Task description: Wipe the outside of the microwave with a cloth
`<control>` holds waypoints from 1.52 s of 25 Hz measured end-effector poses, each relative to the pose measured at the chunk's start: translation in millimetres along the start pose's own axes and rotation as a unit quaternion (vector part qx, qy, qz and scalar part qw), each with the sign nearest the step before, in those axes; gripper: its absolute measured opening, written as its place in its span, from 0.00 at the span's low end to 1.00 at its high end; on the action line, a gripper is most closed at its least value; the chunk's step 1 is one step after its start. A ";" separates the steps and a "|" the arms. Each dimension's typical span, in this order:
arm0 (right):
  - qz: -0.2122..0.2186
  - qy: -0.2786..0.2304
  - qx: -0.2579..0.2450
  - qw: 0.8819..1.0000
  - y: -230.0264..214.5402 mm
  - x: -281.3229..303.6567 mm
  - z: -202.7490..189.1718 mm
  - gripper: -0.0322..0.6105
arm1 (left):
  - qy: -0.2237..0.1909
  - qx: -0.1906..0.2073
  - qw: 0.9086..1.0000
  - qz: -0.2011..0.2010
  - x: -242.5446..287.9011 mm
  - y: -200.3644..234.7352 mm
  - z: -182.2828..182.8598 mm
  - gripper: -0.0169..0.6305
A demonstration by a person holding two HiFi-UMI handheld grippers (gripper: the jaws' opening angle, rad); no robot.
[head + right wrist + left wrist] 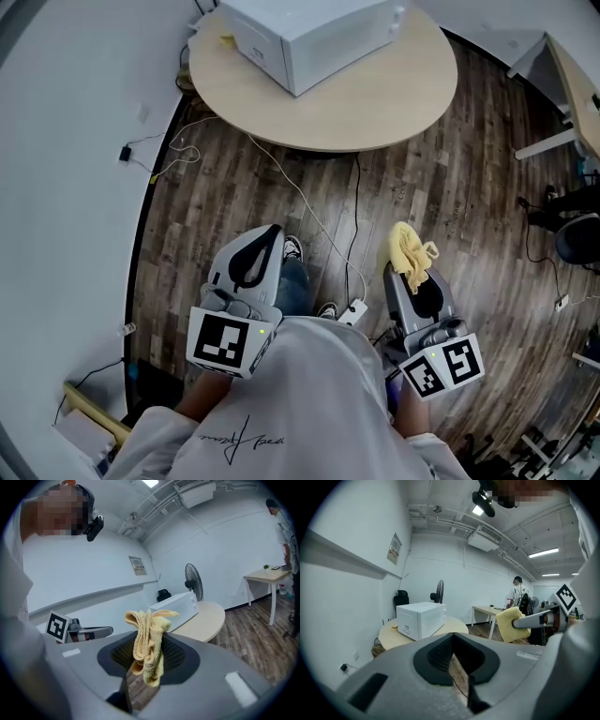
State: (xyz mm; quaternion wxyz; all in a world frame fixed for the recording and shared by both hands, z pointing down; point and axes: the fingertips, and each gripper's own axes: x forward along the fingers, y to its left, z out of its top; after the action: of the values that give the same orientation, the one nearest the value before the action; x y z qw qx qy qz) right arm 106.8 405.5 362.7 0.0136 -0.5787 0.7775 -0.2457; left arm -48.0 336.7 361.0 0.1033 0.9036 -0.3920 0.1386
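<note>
Right gripper (403, 272): jaws clamped on the yellow cloth (410, 248). In the right gripper view the cloth is pinched as a folded bunch between the two pads, with its looped folds standing out past the fingertips and a shorter end hanging on the near side of the grip. In the head view the bunch sticks out ahead of the gripper toward the round table (375, 108). Left gripper (265, 246): jaws together, nothing between them; only a thin sliver of the wood floor (450, 187) shows through the slot. Both grippers are held low in front of the person, over the floor, left beside right and apart from each other. The white microwave (309, 33) stands on the round table, toward its far side, well apart from both grippers and from the cloth; nothing touches it. A white cable (309, 202) runs across the floor between the table and the grippers. Left gripper view: a person (518, 592) stands beside a desk (485, 611) at the far end of the room.
</note>
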 end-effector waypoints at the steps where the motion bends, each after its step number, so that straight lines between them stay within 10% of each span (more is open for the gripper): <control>1: -0.001 0.000 0.000 1.000 1.6 11.6 4.2 0.26 | 0.000 0.000 1.000 -0.003 4.6 9.3 3.3 0.01; 16: 0.051 -0.026 0.091 0.994 22.5 130.8 57.1 0.27 | -0.020 -0.021 0.999 -0.040 56.7 108.1 40.1 0.01; 38: 0.017 -0.028 0.051 0.998 -57.7 223.9 126.5 0.27 | -0.038 0.001 0.999 -0.034 168.5 152.4 103.0 0.01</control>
State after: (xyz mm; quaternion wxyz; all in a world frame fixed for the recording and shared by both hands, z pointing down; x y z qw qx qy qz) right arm 123.2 144.2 333.4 0.0692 -0.5702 0.7732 -0.2688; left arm -32.5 89.5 331.9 0.0924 0.9210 -0.3646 0.1011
